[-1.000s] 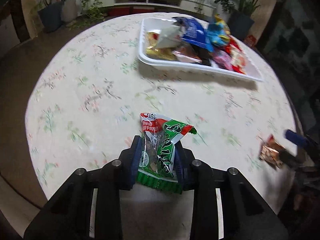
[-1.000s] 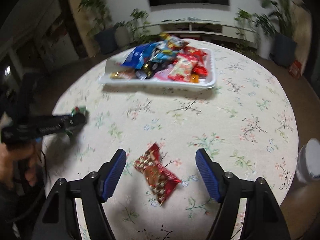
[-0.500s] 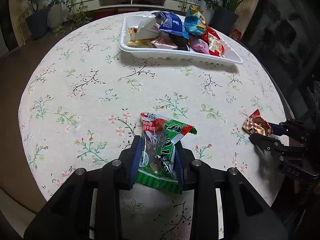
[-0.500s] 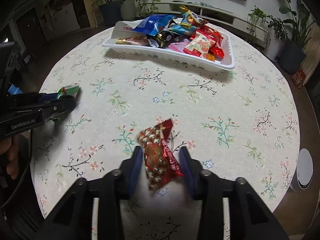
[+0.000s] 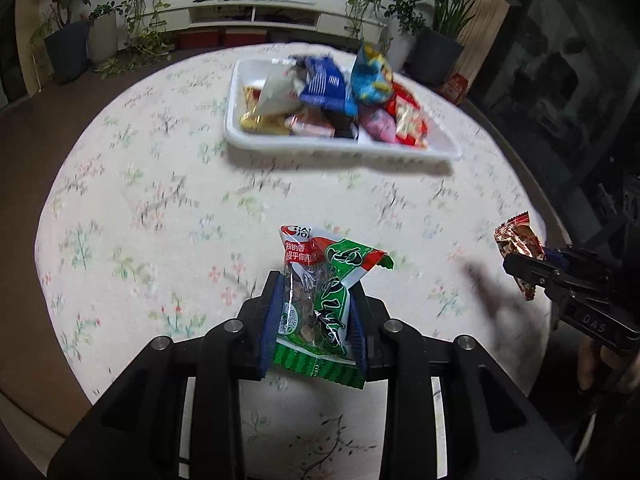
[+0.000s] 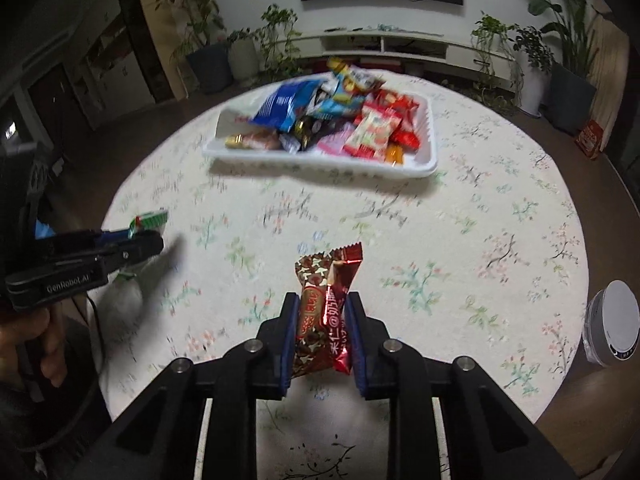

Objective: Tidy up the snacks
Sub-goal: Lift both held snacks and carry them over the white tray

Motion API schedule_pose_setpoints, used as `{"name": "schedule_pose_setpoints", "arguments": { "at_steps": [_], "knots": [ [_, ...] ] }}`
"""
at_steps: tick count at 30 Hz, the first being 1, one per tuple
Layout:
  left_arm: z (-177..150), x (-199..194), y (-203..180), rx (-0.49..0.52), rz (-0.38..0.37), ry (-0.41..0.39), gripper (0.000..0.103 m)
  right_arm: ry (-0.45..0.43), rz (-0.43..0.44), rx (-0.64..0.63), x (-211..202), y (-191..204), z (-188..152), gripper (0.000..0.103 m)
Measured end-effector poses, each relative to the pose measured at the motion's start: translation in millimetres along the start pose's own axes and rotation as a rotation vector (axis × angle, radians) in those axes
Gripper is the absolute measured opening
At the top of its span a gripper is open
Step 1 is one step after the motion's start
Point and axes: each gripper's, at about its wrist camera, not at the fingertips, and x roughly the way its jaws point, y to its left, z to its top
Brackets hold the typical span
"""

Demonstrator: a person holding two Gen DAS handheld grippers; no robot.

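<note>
A green and red snack packet point(image 5: 332, 256) stands upright between the blue pads of my left gripper point(image 5: 316, 280), which is shut on it above the table. In the right wrist view my right gripper point(image 6: 322, 300) is shut on a red and brown wrapped snack point(image 6: 328, 268), held just off the cloth. Each gripper shows in the other's view: the right gripper point(image 5: 520, 266) with the red snack point(image 5: 516, 236) at the right edge, the left gripper point(image 6: 154, 240) with the green packet point(image 6: 150, 220) at the left. A white tray point(image 5: 340, 152) heaped with several snack packets sits at the far side.
The round table point(image 5: 160, 200) has a floral cloth. A white round object point(image 6: 610, 322) sits below its right edge. Potted plants point(image 5: 68, 46) and a low white shelf unit point(image 6: 400, 46) stand beyond the table. A hand point(image 6: 36, 344) grips the left handle.
My right gripper closed from wide open onto the red snack lying on the cloth and lifted it. My left gripper rose a little with the green packet.
</note>
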Motion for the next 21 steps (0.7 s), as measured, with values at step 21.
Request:
{"name": "schedule_pose_setpoints", "arguments": {
  "at_steps": [21],
  "knots": [
    [233.7, 86.6, 31.0, 0.009, 0.006, -0.031, 0.028, -0.13, -0.018, -0.105, 57.1, 39.3, 194.6, 0.025]
  ]
}}
